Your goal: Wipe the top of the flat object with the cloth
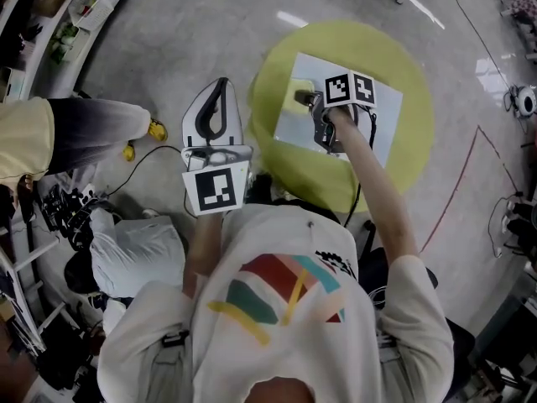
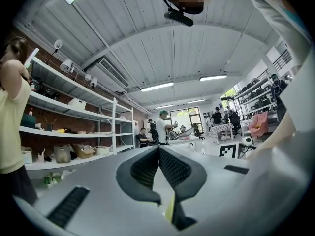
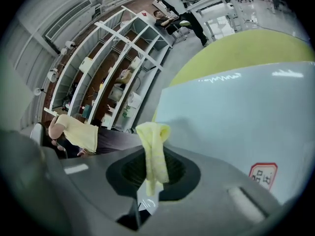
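Right gripper view shows the right claw [image 3: 152,157] shut tight on a small soft yellow cloth [image 3: 154,132]. The cloth is pinched between the two dark pads, and its folded end sticks out past the tips. Just past the cloth is a flat pale blue-white board [image 3: 236,112], and the cloth makes a dim shadow on it. I cannot tell if the cloth is touching the board. Near the board's edge, by the claw, is a little sticker with a red border [image 3: 263,175]. The board lies flat on a round yellow-green table [image 3: 236,45]. From the head view, the right claw is over the left part of the board, and the cloth is at the claw's far end.

The left claw [image 2: 158,150] is shut too, with nothing between its pads. From the head view it is held off to the left of the table, over the grey floor [image 1: 168,57], well apart from the board. It points across the room at long white shelves [image 2: 74,127] with boxes on them, and at some people at a desk far away [image 2: 160,127].

A person in a yellow top [image 3: 76,132] stands by the shelves.
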Demonstrator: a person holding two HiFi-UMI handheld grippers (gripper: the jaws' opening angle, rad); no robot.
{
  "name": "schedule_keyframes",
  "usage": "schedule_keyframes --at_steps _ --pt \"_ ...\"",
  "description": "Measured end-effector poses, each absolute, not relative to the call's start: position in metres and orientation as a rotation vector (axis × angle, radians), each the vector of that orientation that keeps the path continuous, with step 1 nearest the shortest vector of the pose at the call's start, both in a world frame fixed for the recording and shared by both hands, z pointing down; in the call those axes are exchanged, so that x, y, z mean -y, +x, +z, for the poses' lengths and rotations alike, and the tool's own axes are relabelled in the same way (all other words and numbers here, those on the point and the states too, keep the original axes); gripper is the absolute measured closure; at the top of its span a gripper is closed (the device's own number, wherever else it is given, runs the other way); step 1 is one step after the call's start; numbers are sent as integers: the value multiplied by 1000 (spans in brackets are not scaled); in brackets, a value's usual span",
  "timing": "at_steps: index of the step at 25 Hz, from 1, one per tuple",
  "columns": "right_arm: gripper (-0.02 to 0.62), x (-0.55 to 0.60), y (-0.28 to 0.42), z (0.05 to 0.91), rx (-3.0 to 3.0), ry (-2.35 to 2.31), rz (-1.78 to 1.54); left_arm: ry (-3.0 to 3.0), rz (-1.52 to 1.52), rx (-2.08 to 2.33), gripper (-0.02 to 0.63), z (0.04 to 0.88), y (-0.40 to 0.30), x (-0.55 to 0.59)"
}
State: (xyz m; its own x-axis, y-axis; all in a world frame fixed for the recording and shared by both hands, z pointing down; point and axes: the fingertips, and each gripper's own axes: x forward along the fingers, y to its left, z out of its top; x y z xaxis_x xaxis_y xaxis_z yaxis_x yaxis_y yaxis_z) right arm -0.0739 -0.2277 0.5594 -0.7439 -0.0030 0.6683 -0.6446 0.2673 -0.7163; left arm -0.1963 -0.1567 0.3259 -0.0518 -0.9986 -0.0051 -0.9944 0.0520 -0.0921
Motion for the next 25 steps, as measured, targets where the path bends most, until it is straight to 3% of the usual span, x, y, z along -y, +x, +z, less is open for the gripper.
schedule_keyframes --at_steps 8,25 --pt "569 235 -17 558 1971 691 1341 -2203 -108 -2131 591 325 -176 172" --pt "569 242 181 561 1803 1058 1289 -2314 -109 -1953 591 317 -126 200"
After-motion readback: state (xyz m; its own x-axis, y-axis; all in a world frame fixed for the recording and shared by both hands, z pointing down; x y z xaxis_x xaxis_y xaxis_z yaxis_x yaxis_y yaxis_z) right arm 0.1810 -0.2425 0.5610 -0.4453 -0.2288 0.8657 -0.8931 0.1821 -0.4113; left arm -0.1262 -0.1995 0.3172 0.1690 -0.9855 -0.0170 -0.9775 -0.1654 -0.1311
